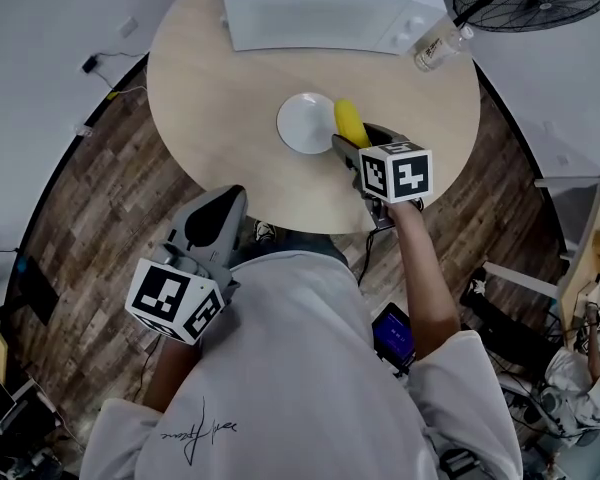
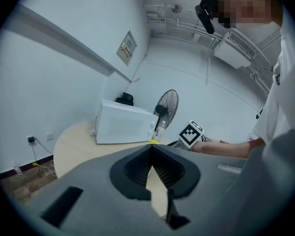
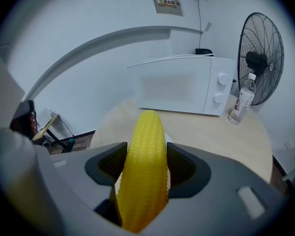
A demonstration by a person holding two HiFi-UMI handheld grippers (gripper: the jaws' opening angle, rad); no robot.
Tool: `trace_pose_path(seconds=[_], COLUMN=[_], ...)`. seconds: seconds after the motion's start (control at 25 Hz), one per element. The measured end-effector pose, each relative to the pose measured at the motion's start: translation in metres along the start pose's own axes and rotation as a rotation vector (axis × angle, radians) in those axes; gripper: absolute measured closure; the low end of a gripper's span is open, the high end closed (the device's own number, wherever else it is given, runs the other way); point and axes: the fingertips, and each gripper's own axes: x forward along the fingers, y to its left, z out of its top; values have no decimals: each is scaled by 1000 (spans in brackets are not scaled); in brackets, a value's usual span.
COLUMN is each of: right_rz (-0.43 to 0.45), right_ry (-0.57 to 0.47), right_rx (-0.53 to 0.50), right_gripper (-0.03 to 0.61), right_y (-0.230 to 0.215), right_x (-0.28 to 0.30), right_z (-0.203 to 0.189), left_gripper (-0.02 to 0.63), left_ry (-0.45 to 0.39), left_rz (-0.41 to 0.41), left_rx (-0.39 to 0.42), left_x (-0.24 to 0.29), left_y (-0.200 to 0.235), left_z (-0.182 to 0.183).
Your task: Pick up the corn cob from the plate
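Over by the plate (image 1: 298,128) edge, lift slow and level, right hand-held gripper (image 3: 147,159) clamped on corn cob (image 1: 349,120), left hand-held gripper (image 2: 151,149) pinched closed, empty.

No legible text; wall sign (image 3: 165,1) unreadable

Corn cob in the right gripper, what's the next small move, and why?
Probably lift the right gripper straight up a little. Its jaws are shut on the corn cob, which in the head view lies over the right rim of the white plate, so the grip looks made and only raising it clear remains.
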Motion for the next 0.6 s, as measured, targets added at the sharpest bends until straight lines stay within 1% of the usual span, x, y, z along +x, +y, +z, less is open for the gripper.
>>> trace_pose_path(seconds=[0.28, 0.48, 0.6], right_rz=[-5, 21, 19], right_ry=[-33, -69, -83], right_rx=[29, 96, 104], right_gripper=[313, 313, 313], right_y=[2, 3, 6], right_x=[-11, -19, -24], right_z=[-5, -7, -8], left_gripper=[612, 613, 614], left_ry=[1, -2, -2], left_rz=[-8, -2, -4], left_rx=[10, 18, 28], left_x=[-2, -2, -2], left_y=[-2, 0, 1], left_z=[-1, 1, 2])
